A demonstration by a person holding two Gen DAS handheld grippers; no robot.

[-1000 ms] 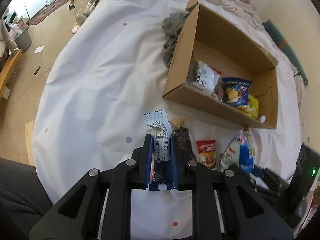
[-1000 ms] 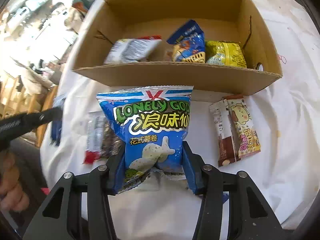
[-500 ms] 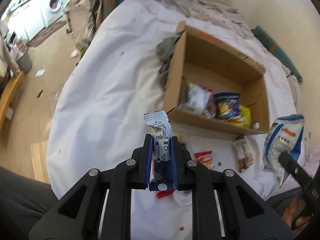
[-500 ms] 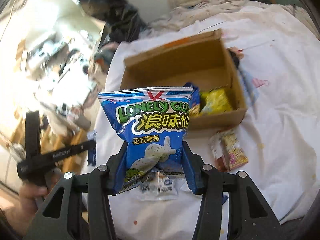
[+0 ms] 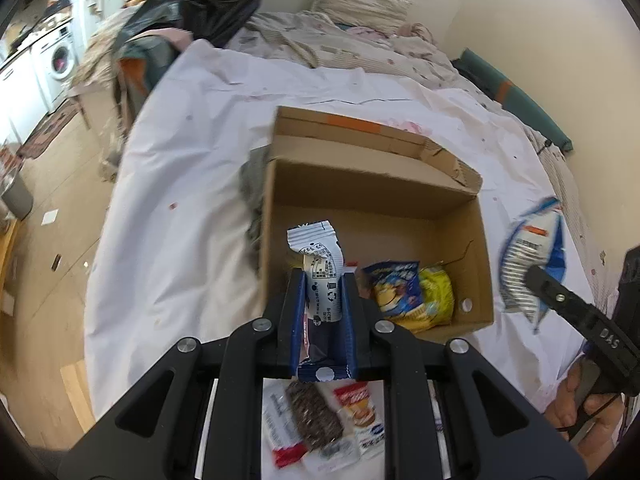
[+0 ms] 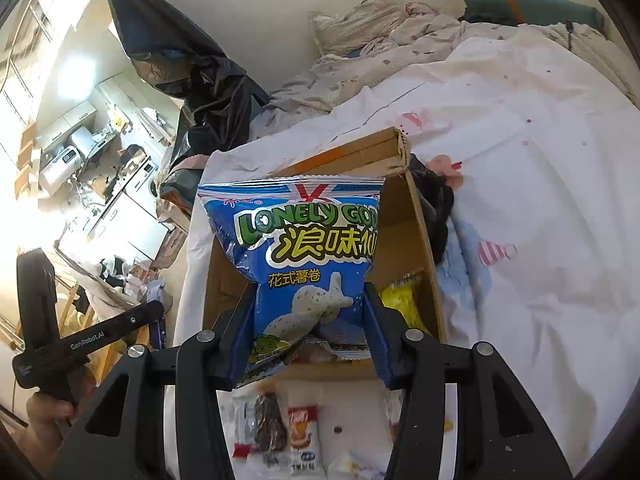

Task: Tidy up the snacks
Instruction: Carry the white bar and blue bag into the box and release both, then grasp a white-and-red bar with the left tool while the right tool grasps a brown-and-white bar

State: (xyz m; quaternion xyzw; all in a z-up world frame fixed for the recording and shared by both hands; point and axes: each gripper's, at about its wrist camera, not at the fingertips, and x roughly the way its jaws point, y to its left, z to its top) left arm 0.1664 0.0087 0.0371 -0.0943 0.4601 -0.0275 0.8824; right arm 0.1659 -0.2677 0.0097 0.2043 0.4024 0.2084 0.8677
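Note:
An open cardboard box (image 5: 476, 248) lies on the white bed sheet; it also shows in the right wrist view (image 6: 424, 248). Inside it are a blue snack bag (image 5: 394, 286) and a yellow bag (image 5: 438, 294). My left gripper (image 5: 323, 280) is shut on a small blue-and-white snack packet (image 5: 320, 264), held above the box's near left part. My right gripper (image 6: 310, 300) is shut on a blue Lonely God chip bag (image 6: 304, 256), held above the box's near edge; the bag also shows in the left wrist view (image 5: 532, 268).
Several small snack packets (image 5: 320, 424) lie on the sheet in front of the box, also visible in the right wrist view (image 6: 280, 428). A grey cloth (image 5: 252, 184) lies left of the box. Rumpled bedding (image 5: 360, 40) and a black bag (image 6: 192, 68) lie behind.
Both grippers rose and moved forward over the box, each still holding its snack. The loose packets now lie below and behind the fingers.

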